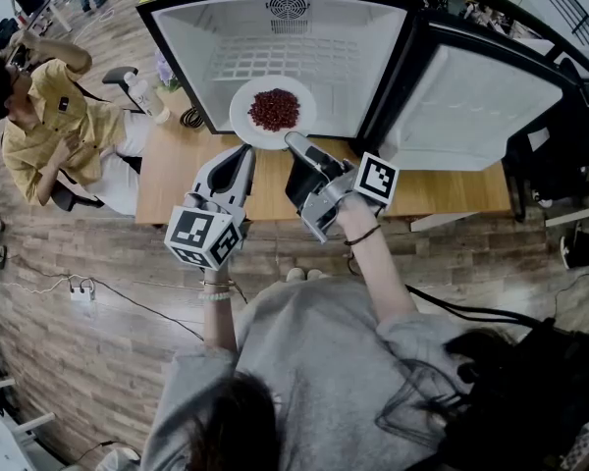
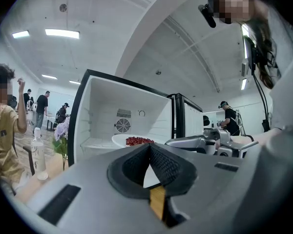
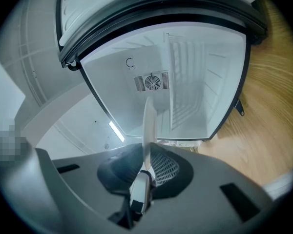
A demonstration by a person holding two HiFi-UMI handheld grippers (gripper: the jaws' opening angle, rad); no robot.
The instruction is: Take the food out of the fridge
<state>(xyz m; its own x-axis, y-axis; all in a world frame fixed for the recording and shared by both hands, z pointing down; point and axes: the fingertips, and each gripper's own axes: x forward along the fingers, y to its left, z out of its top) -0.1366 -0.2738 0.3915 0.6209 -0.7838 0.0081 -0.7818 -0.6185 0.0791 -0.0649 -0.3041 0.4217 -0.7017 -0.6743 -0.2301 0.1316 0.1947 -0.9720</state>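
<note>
A white plate (image 1: 245,126) heaped with dark red food (image 1: 274,109) sits at the mouth of the open mini fridge (image 1: 285,27), sticking out over its front edge. My right gripper (image 1: 296,145) is shut on the plate's near rim. In the right gripper view the plate (image 3: 149,126) shows edge-on between the pads of the right gripper (image 3: 147,165). My left gripper (image 1: 243,155) hovers just left of the plate, shut and holding nothing. The left gripper view shows its own closed tips (image 2: 149,147), with the plate (image 2: 119,139) and food (image 2: 139,141) beyond.
The fridge stands on a wooden table (image 1: 452,189), its door (image 1: 471,106) swung open to the right. A bottle (image 1: 145,96) and flowers (image 1: 165,70) stand at the table's left end. A person (image 1: 49,126) sits to the left. Cables lie on the floor.
</note>
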